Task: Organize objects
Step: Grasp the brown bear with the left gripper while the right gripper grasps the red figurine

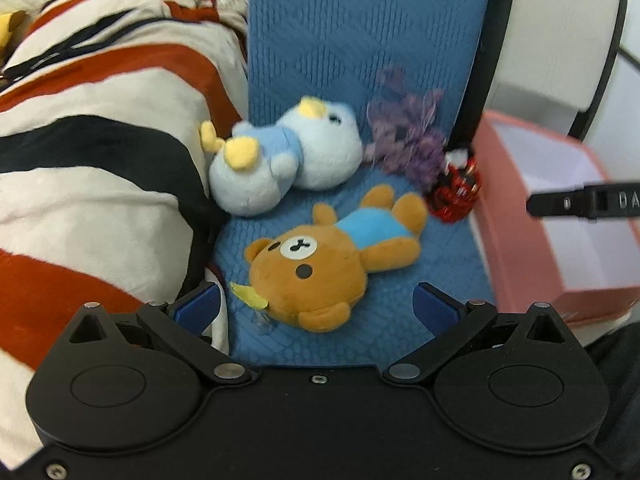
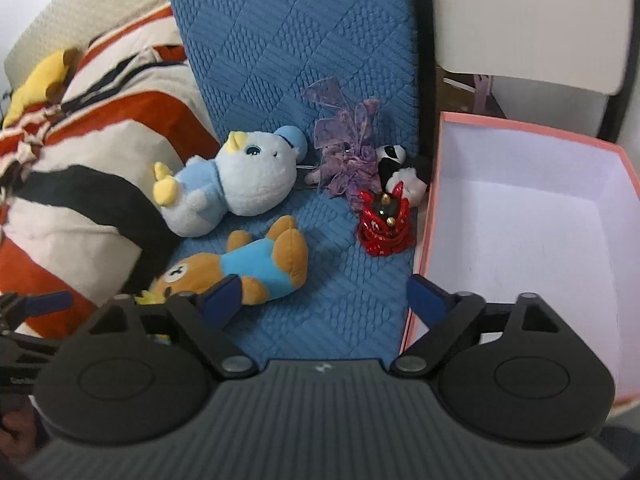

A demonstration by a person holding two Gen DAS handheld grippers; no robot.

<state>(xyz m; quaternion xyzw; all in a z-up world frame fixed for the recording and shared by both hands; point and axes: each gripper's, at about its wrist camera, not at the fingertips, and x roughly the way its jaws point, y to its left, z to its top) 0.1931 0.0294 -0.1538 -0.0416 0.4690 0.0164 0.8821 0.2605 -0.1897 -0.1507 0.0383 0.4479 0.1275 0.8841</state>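
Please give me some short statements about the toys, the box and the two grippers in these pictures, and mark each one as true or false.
1. The pink box already holds a toy. False: only its bare white inside shows.
2. The brown bear lies on the blue mat. True.
3. The left gripper is shut on the bear. False: its jaws stand open around the bear's head.
4. The right gripper is open and holds nothing. True.
5. The red ornament lies beside the box. True.
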